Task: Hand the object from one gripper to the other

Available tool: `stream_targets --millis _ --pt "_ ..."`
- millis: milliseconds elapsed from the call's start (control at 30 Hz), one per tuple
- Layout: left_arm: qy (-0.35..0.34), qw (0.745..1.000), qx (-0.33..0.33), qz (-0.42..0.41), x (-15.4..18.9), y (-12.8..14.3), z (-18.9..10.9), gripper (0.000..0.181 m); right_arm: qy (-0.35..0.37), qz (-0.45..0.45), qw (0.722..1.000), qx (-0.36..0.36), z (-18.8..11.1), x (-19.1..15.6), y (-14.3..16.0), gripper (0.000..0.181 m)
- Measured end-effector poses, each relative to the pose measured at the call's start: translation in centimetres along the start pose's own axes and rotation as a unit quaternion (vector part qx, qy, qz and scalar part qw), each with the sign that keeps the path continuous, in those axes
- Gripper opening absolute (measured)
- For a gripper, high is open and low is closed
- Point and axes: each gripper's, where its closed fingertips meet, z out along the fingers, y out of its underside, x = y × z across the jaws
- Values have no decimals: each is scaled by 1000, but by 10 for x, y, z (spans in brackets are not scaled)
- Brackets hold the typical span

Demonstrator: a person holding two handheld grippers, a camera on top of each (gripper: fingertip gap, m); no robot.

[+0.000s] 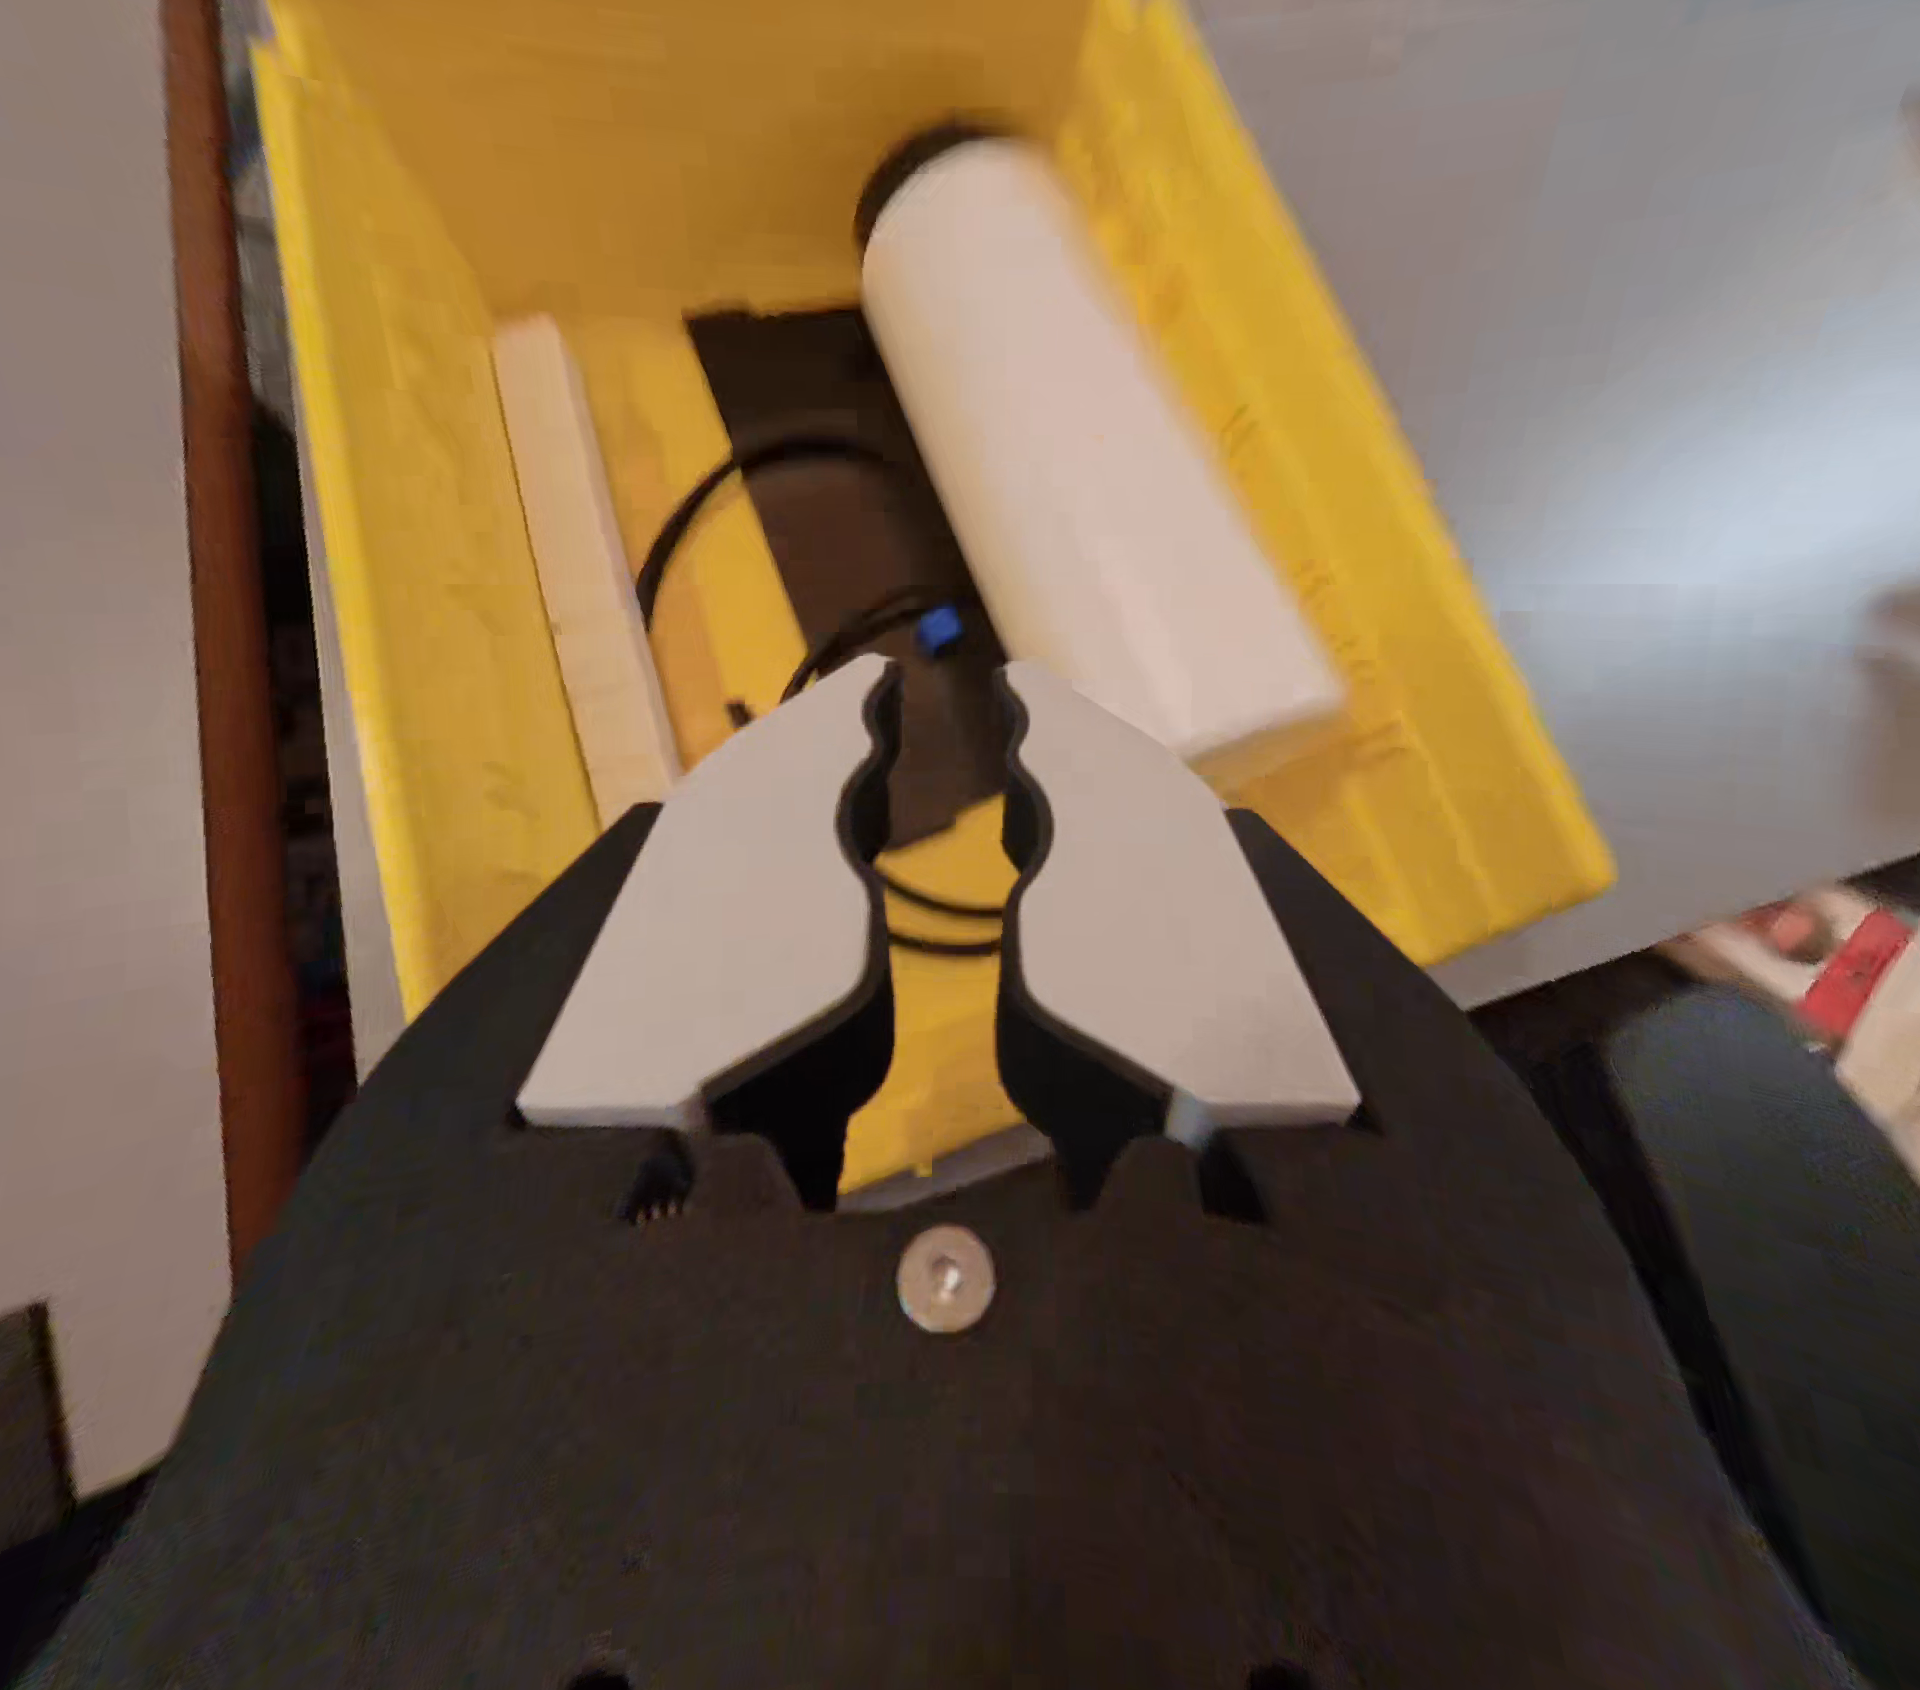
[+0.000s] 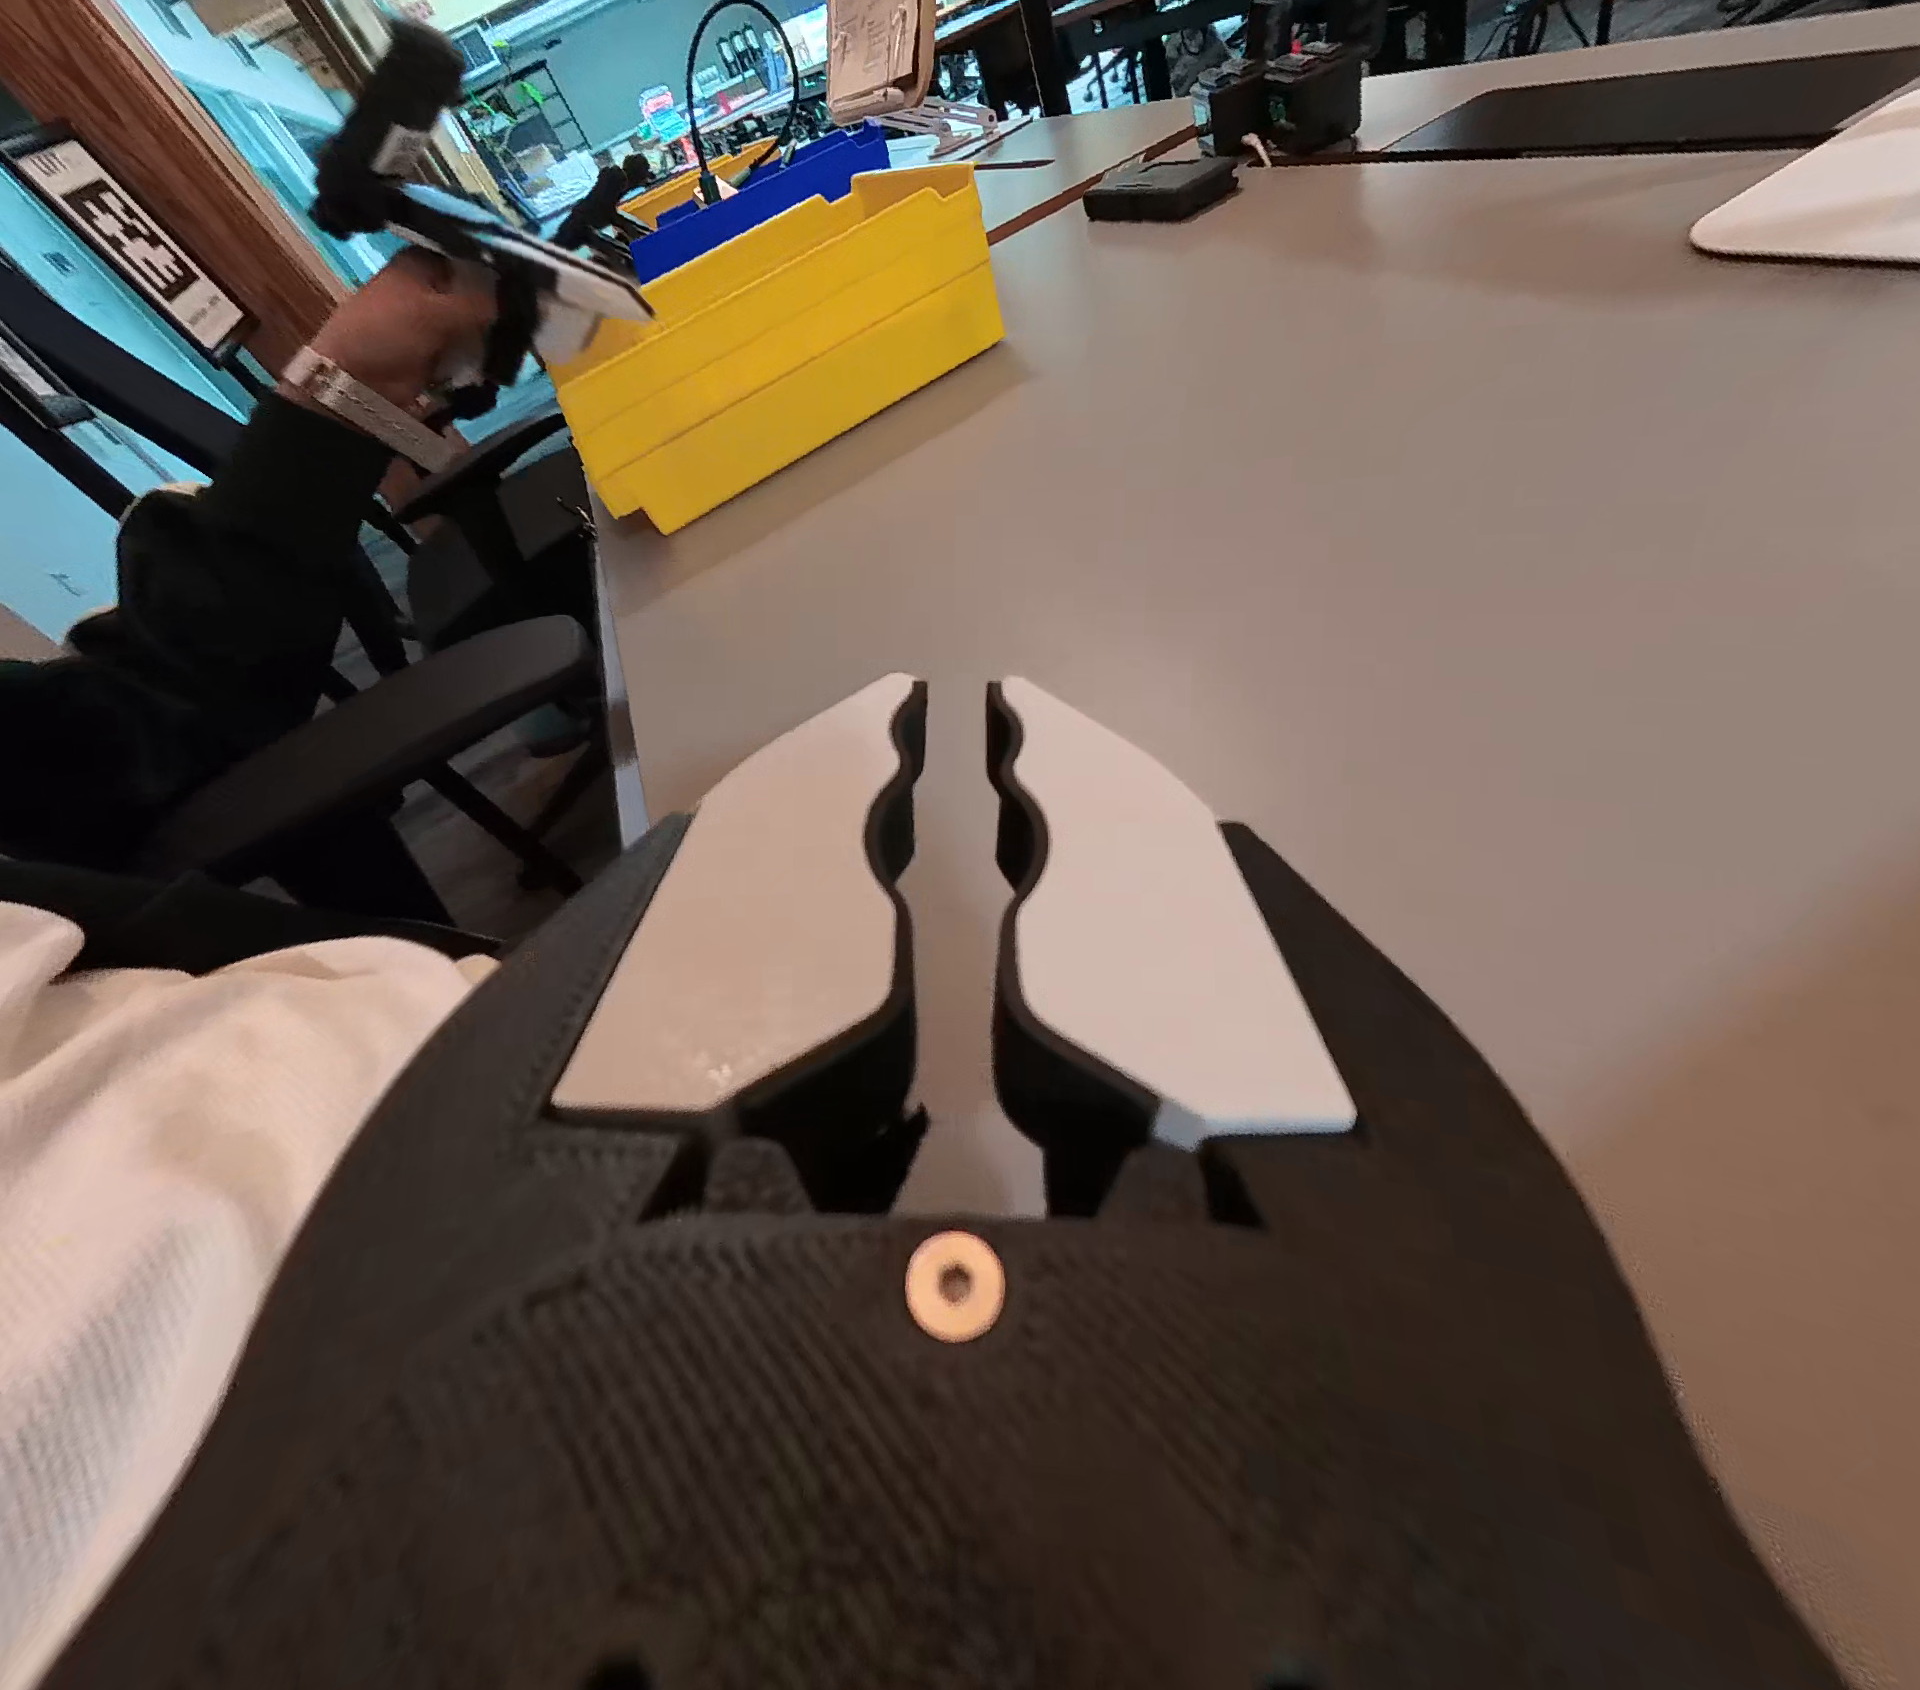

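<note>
A: Where's the object?
B: White cylinder with a black end, lying tilted inside the yellow bin on the counter. My left gripper is slightly spread, empty, above it; right gripper likewise

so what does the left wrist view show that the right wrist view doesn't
Only the left wrist view looks down into the yellow bin: a white cylinder, a pale wooden strip and black cable, with the left gripper open above them. Only the right wrist view shows the blue bin, the room and the right gripper, open and empty. Both show the yellow bin and grey table.
</note>
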Motion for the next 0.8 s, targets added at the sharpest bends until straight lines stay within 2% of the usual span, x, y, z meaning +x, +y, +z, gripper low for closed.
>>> stream_targets --millis 100,200,467,633,733,767,800 --pt "-51 995 -87 20 -15 24 20 20 -7 9 1000 -2 2 -2 2 11" --pt "-90 985 -144 32 -31 33 34 22 -6 4 1000 -2 1 -2 1 11" --pt "-87 972 -210 55 -33 43 62 28 -11 11 1000 3 0 -2 0 11" --pt "-134 952 -258 98 -49 55 73 33 -13 11 1000 2 1 -2 0 11" --pt "-117 959 -243 90 -44 49 80 30 -13 12 1000 2 1 -2 0 11" --pt "-108 959 -248 88 -42 50 80 21 -13 13 1000 3 1 -2 0 11" --pt "-107 958 -249 91 -41 50 80 4 -13 13 1000 3 1 -2 0 11"
